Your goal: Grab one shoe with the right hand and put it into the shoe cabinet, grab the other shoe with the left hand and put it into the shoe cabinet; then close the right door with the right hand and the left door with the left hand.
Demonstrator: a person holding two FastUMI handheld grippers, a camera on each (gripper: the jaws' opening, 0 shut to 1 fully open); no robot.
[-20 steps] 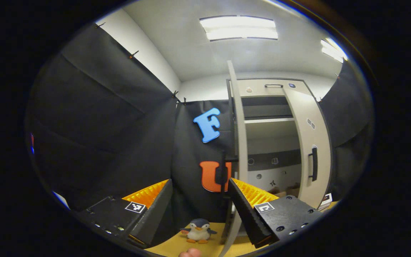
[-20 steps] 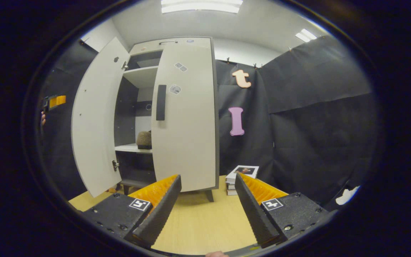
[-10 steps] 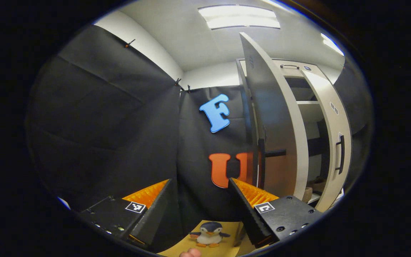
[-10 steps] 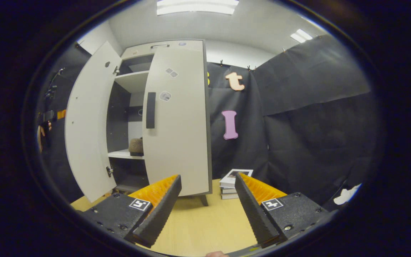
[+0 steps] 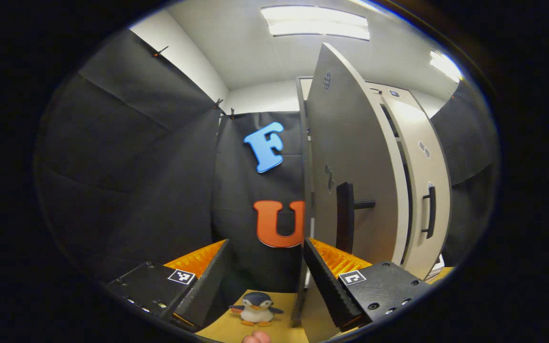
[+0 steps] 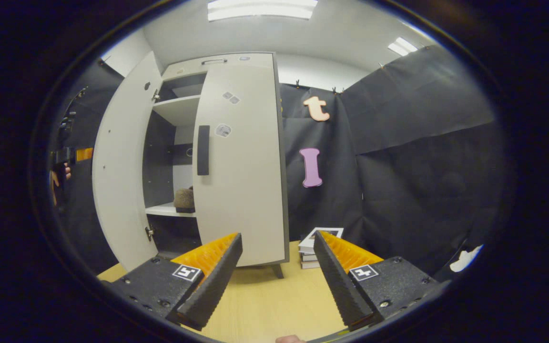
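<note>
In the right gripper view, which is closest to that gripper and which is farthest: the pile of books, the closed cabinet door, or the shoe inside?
1. Pile of books: on the floor, just ahead of the right gripper, by the right finger.
2. Closed cabinet door: ahead, to the left.
3. Shoe: farthest, on a shelf inside the cabinet.

Books and door are nearly level.

Left door [image 5: 350,157] ajar; book stack [image 6: 315,247] beside cabinet [image 6: 236,162].

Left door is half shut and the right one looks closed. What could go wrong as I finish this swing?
The left gripper is open, one finger beside the left door, so it could slip off mid-push. The toy penguin sits near the door's foot and might get clipped. The shoe near the shelf edge could block closing.
</note>
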